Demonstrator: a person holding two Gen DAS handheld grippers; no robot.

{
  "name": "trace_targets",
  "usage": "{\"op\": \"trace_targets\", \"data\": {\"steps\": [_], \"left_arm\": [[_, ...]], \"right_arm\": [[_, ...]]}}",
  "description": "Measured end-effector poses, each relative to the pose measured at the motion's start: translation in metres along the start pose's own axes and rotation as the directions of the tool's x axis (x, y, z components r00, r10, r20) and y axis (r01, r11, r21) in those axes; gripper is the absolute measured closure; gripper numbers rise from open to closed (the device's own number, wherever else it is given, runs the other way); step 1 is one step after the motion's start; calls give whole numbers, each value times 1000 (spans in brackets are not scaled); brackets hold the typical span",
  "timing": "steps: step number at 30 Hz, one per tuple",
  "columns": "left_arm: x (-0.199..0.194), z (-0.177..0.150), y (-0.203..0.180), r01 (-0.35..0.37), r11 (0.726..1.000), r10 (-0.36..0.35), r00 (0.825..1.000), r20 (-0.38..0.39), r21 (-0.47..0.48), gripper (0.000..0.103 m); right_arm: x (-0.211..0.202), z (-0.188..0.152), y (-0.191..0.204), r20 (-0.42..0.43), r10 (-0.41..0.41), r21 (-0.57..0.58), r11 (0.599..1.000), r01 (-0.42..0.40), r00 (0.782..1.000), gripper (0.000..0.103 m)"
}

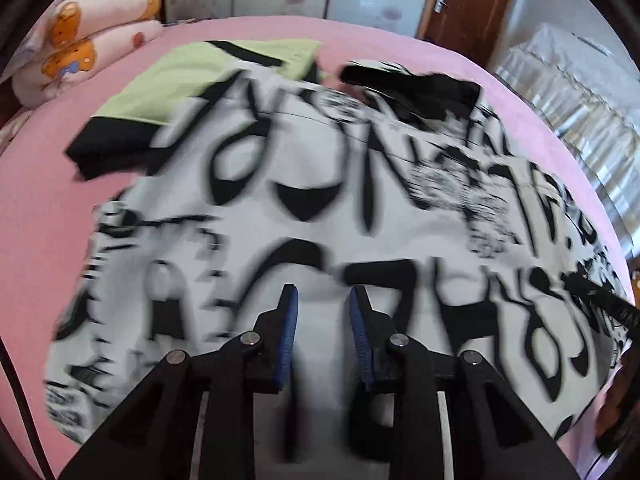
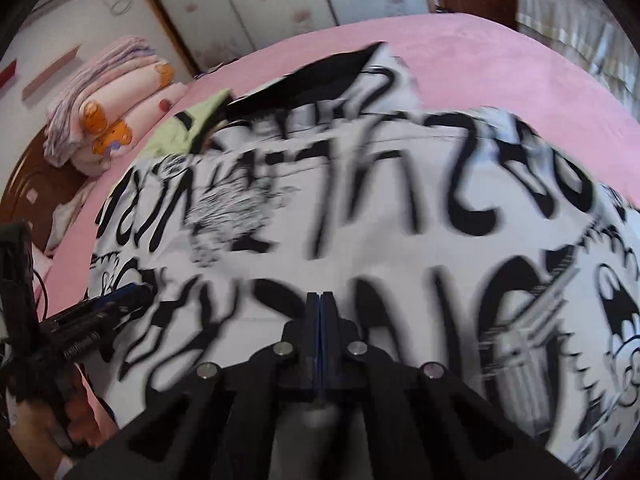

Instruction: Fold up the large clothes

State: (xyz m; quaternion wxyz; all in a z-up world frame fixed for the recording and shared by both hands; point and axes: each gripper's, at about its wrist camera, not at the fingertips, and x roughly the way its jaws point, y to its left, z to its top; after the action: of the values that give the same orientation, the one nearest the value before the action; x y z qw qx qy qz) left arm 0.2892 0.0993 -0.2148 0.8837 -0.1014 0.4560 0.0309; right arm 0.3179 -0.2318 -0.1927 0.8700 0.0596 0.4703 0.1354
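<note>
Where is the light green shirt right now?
The light green garment lies on the pink bed, upper left in the left wrist view, partly under the black-and-white printed garment, near the teddy-bear quilts.

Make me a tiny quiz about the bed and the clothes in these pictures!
1. True or false: the bed sheet is pink.
2. Which gripper has its jaws shut together: A) left gripper B) right gripper?
3. What colour is the garment lying beyond the black-and-white printed garment?

Key: 1 true; 2 B; 3 light green with black trim.
</note>
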Motion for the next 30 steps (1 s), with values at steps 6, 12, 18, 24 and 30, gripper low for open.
{"op": "trace_targets", "data": {"steps": [6,12,18,24,30], "left_arm": [[-13,-2,73,-90,994,91,996,6,-61,78],[-18,-10,92,-120,990,120,993,-7,-71,78],[-21,-12,87,-154,987,153,988,-23,-40,78],[-21,-9,86,-156,987,155,987,-42,-29,77],[-19,-2,81,-154,988,152,985,-85,-10,59]], "right_arm": [[-39,-8,-125,24,-216,127,969,212,976,103],[-60,-20,-153,31,-275,173,948,266,961,103],[-52,-15,-138,14,-331,133,936,326,944,100],[-51,-17,-141,-3,-315,151,938,312,949,100],[-49,-12,-141,-51,-309,176,933,313,950,100]]}}
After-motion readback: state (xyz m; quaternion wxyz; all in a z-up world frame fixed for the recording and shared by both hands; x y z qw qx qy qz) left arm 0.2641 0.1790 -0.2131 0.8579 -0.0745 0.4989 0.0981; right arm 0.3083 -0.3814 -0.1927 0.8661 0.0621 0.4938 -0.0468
